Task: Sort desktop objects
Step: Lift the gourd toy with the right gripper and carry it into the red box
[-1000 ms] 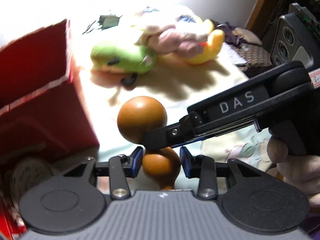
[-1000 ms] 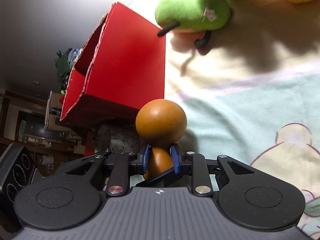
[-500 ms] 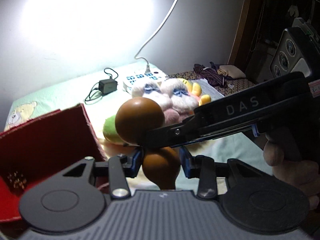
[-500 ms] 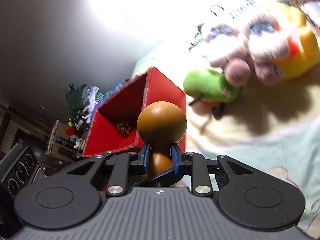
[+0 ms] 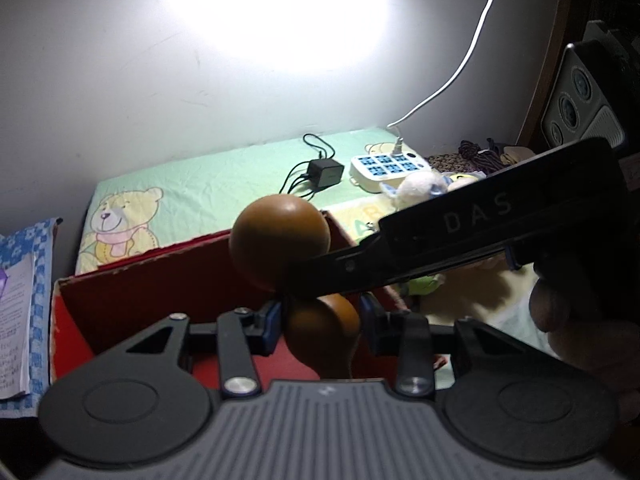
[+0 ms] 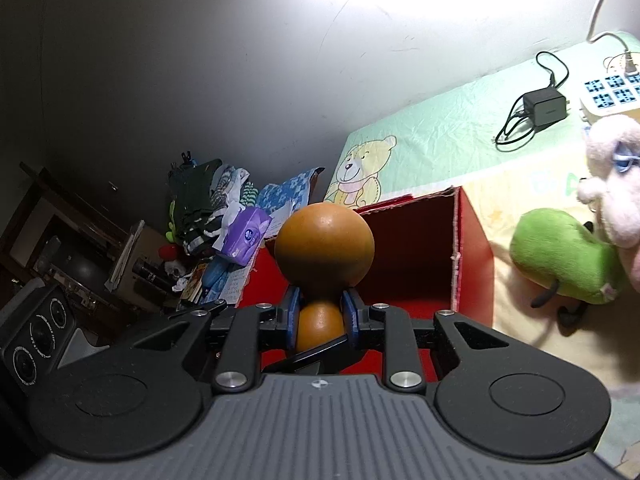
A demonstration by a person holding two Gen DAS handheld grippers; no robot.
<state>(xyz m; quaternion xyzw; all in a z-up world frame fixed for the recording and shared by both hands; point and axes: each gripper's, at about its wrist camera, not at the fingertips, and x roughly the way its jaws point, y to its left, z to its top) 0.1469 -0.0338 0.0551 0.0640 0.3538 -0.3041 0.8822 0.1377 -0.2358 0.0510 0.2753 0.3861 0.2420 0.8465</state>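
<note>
A brown gourd-shaped toy, long axis upright toward 12 o'clock, has both jaws clamped on its waist — the open red box just behind it.

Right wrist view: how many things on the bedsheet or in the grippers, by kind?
Soft toys: 2, green plush, white plush
Wooden gourd: 1
Red box: 1
Charger: 1
Power strip: 1
Total: 6

Brown gourd above red box, left gripper fingers flanking its lower bulb
</note>
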